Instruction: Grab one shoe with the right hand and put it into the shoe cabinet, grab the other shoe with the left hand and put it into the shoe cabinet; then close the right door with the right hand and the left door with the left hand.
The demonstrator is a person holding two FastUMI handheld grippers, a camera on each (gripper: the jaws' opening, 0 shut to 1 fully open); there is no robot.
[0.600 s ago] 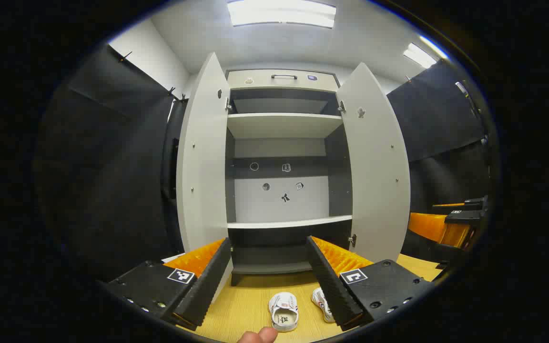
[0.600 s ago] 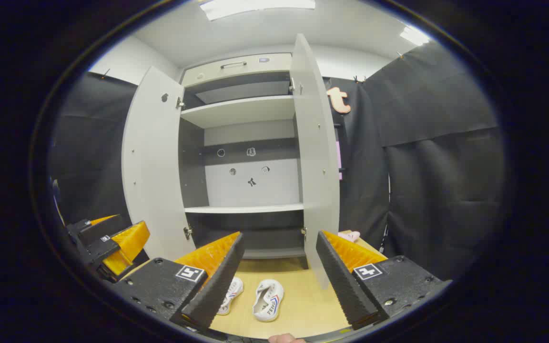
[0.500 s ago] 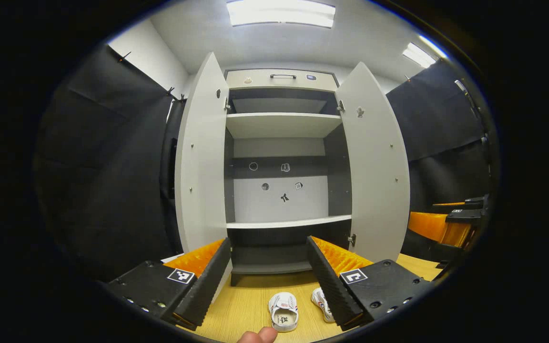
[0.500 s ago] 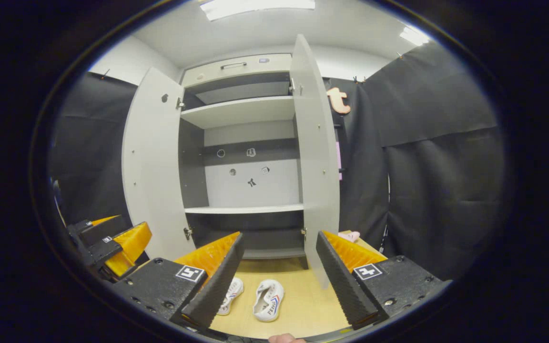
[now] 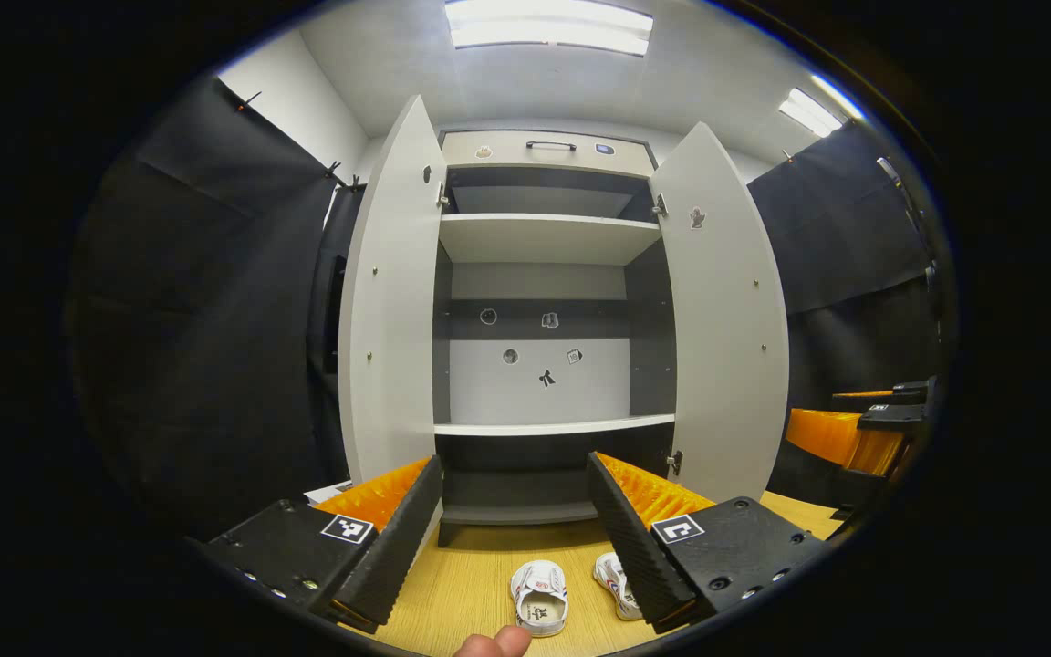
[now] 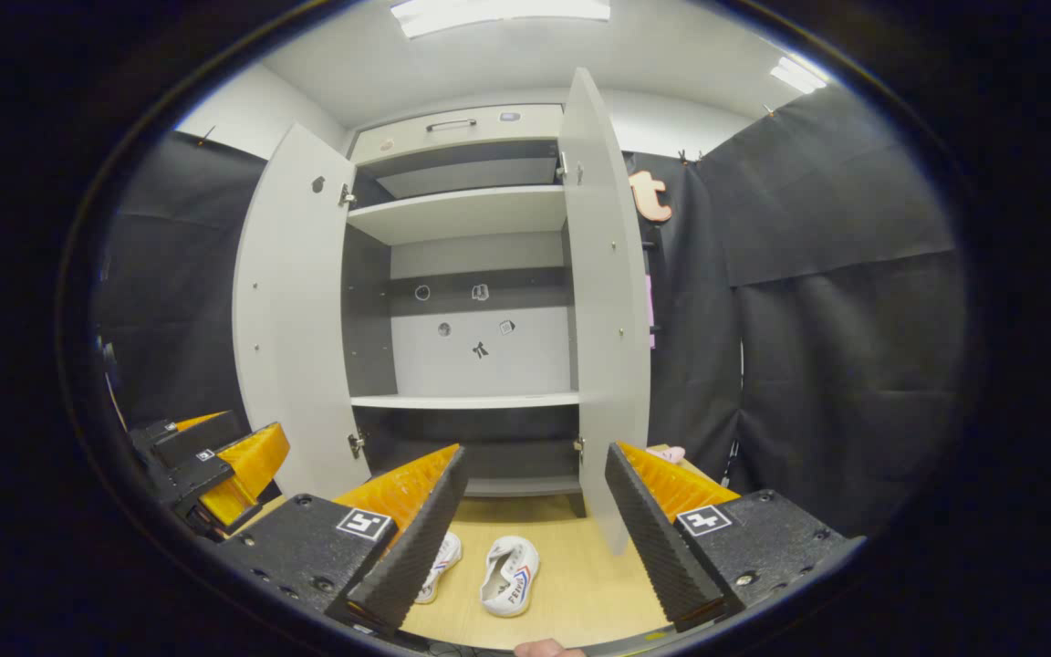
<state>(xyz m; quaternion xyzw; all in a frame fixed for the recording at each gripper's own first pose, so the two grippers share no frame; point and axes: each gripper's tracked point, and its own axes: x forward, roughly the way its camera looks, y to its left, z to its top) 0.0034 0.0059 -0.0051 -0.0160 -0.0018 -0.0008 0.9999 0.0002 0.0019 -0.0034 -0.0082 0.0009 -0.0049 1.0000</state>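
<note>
I am at the very start: nothing is picked up yet, and both of my tools hang above the wooden floor in front of the shoe cabinet [image 5: 544, 274]. My left gripper [image 5: 515, 534] has its fingers spread wide with nothing between them, and my right gripper [image 6: 535, 525] is just as wide and just as empty. The two white shoes lie side by side on the floor just before the cabinet's base, the right shoe [image 6: 509, 575] in plain sight between my right fingers and the left shoe [image 6: 439, 564] partly covered by my right tool's left finger. The right door [image 6: 606, 310] and the left door [image 5: 390, 301] both stand swung out, and the shelves look bare. I judge the next move is to lower my right gripper over the right shoe, line the fingers across its sides and close on it. The lowest compartment is dark, so I cannot tell what is inside. The shoes' markings are too small to make out.
</note>
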